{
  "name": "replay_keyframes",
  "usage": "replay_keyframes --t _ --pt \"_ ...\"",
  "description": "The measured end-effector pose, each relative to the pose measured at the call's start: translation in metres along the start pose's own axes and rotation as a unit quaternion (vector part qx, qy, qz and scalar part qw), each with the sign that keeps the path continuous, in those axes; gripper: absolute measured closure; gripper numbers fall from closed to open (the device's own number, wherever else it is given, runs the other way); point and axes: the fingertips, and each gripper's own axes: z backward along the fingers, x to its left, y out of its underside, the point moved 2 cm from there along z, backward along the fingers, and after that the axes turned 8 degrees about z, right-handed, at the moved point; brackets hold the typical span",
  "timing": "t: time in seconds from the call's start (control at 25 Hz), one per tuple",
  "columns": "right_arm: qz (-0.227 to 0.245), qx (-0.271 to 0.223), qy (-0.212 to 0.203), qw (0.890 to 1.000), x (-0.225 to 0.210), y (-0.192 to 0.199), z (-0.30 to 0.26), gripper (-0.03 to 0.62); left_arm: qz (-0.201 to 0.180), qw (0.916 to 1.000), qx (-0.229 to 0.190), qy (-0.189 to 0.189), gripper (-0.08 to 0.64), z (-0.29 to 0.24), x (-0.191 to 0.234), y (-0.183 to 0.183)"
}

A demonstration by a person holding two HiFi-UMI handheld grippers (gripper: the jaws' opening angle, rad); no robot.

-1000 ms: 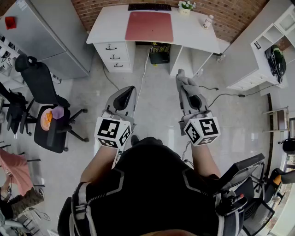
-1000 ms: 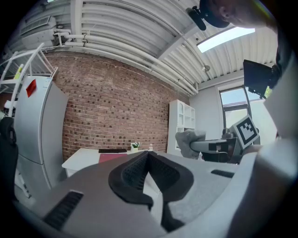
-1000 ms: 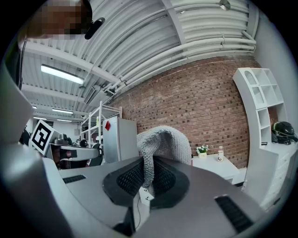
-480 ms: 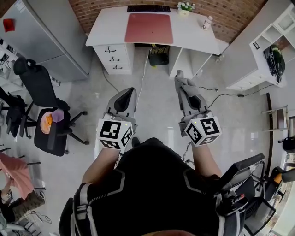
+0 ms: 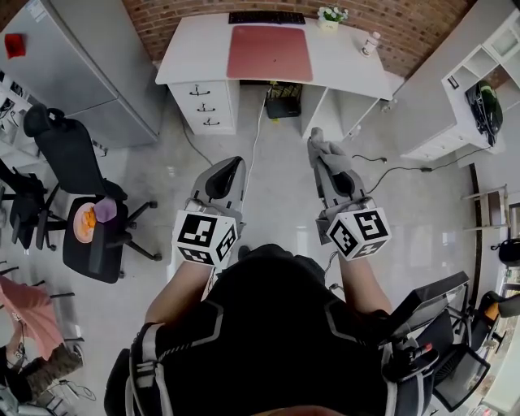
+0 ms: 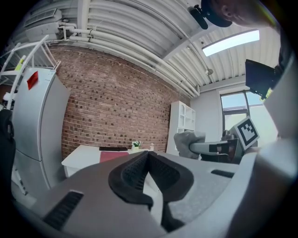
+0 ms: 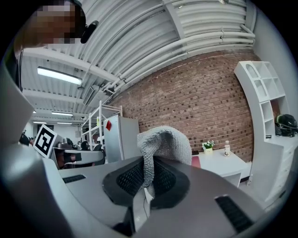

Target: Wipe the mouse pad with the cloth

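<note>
A red mouse pad (image 5: 270, 53) lies flat on the white desk (image 5: 195, 50) at the far side of the room, also seen small in the left gripper view (image 6: 113, 155). A grey knitted cloth (image 7: 164, 145) is pinched in my right gripper (image 7: 149, 174), which is shut on it; the cloth (image 5: 323, 149) sticks out past the tips in the head view. My left gripper (image 6: 149, 155) is shut with nothing in it, held beside the right one (image 5: 323, 154) over the floor, well short of the desk. In the head view the left gripper (image 5: 231, 162) points toward the desk.
On the desk stand a black keyboard (image 5: 266, 17), a small plant pot (image 5: 329, 16) and a white bottle (image 5: 370, 42). Drawers (image 5: 203, 106) sit under its left part. A black office chair (image 5: 85, 203) stands at left, a grey cabinet (image 5: 73, 65) behind it, white shelves (image 5: 479, 89) at right. Cables (image 5: 382, 166) trail on the floor.
The view has shifted slightly; the desk sits a touch lower in the picture. Both grippers keep the same pose, the cloth still held.
</note>
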Motion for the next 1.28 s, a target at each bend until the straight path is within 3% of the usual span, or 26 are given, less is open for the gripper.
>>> replay_keyframes --t 0.2,0.56,1.28 --pt "0.011 0.018 0.003 1.0 0.014 0.01 -0.014 0.563 0.025 0.9989 0.012 0.037 0.559 -0.001 0.017 0.007" --pt "0.027 0.01 -0.023 0.999 0.0 0.007 -0.059 0.563 0.027 0.9996 -0.003 0.001 0.558 -0.028 0.054 0.003" --pt "0.003 -0.001 -0.073 0.997 -0.138 0.001 -0.169 0.563 0.015 0.9981 0.018 -0.058 0.558 -0.189 0.072 -0.022"
